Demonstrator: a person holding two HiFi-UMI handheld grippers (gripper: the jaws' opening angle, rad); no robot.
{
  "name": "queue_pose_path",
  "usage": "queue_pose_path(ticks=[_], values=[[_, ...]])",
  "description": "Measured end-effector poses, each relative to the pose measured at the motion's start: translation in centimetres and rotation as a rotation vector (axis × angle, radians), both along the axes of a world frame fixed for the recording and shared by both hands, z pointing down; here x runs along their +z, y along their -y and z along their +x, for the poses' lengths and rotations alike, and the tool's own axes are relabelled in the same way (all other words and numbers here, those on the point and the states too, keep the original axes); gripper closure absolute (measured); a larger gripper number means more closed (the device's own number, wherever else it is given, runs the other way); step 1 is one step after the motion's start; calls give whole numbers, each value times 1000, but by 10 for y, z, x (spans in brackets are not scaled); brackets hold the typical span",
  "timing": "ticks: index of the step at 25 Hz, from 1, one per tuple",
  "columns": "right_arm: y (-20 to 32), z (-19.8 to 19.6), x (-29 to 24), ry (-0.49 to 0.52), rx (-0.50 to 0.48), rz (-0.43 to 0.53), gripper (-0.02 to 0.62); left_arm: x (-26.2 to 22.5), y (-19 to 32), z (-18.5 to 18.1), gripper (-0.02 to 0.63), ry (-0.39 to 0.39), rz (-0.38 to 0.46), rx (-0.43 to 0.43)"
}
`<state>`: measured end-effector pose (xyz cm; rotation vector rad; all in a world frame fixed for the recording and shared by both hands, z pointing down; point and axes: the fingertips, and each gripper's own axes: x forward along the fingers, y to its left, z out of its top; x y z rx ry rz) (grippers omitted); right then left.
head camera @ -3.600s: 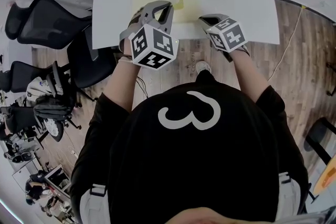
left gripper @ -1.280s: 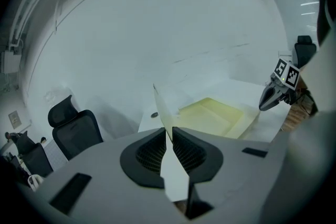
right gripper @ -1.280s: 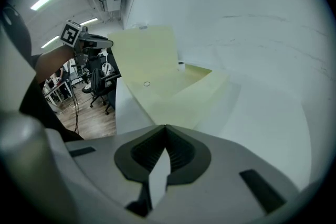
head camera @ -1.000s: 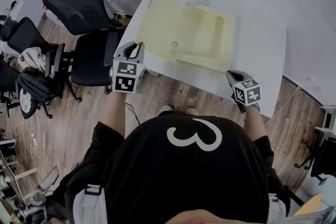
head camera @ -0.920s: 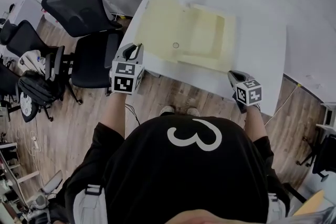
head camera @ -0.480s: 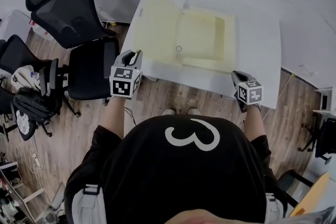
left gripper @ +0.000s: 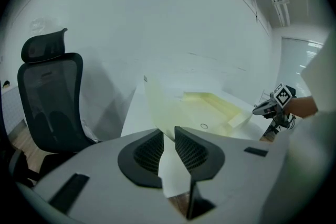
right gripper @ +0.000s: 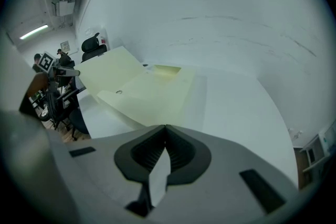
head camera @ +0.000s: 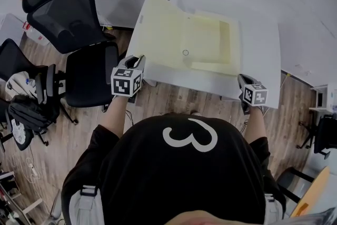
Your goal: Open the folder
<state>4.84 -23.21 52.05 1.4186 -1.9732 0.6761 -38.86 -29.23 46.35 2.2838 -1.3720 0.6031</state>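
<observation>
Folder (head camera: 184, 45) lay spread open on the surface (head camera: 260, 55), with the left cover about flat. Left gripper (head camera: 138, 59) sat at that cover's near corner, jaws a narrow gap apart and opening; the corner was at the tips but apparently not pinched. Right gripper (head camera: 243, 80) was closed tight and empty, near the surface's right corner, apart from the folder. Looked like the release step. Next: back the left gripper clear without dragging the cover.
</observation>
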Motion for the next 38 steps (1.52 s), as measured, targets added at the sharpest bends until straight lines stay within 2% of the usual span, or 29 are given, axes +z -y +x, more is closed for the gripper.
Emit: queue_pose_path(ticks=[7, 15, 26, 29, 32, 38], values=[[1, 0, 1, 45, 70, 5, 571, 24, 9, -17, 538, -59, -29, -16], [-1, -2, -1, 93, 124, 32, 571, 48, 13, -32, 535, -221, -100, -81], [1, 0, 0, 110, 142, 45, 571, 43, 15, -30, 529, -216, -78, -78], [-2, -1, -2, 93, 129, 40, 571, 37, 15, -27, 529, -188, -64, -63], [-6, -3, -12, 98, 119, 59, 571, 29, 16, -25, 526, -155, -45, -50], [-27, -4, -38, 131, 82, 104, 571, 13, 14, -16, 515, -147, -9, -74]])
